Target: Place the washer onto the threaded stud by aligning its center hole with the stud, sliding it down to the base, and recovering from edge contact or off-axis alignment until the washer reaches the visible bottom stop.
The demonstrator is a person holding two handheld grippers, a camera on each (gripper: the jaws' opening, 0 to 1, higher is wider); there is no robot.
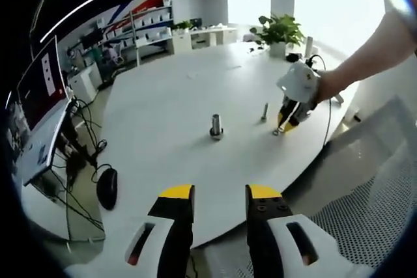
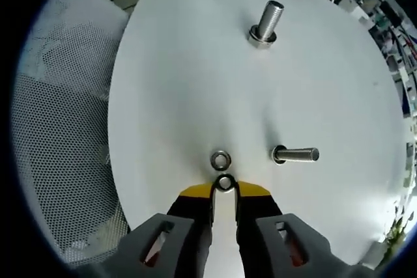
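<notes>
On a round white table (image 2: 182,83), the right gripper (image 2: 225,187) has its yellow-tipped jaws pinched nearly closed on a small silver metal washer (image 2: 225,183), held on edge just above the tabletop. A second silver washer (image 2: 221,159) lies flat on the table just beyond the jaw tips, at twelve o'clock from the held one. A slim threaded steel stud (image 2: 296,155) stands on the table at about three o'clock from the loose washer, near it but apart. A thicker threaded steel bolt with a nut-like collar at its base (image 2: 265,24) stands well apart, further across the table toward one o'clock. In the left gripper view the left gripper (image 1: 220,196) hangs over the near edge of the table, its jaws parted with a clear gap and nothing between them. From there the right gripper (image 1: 285,125), held in a person's hand (image 1: 326,86), tilts down to the table at two o'clock, beside the slim stud (image 1: 264,111), with the thick bolt (image 1: 216,125) nearer the centre. A black computer mouse (image 1: 107,187) rests at nine o'clock, and a potted green plant (image 1: 279,32) sits at the far edge.
</notes>
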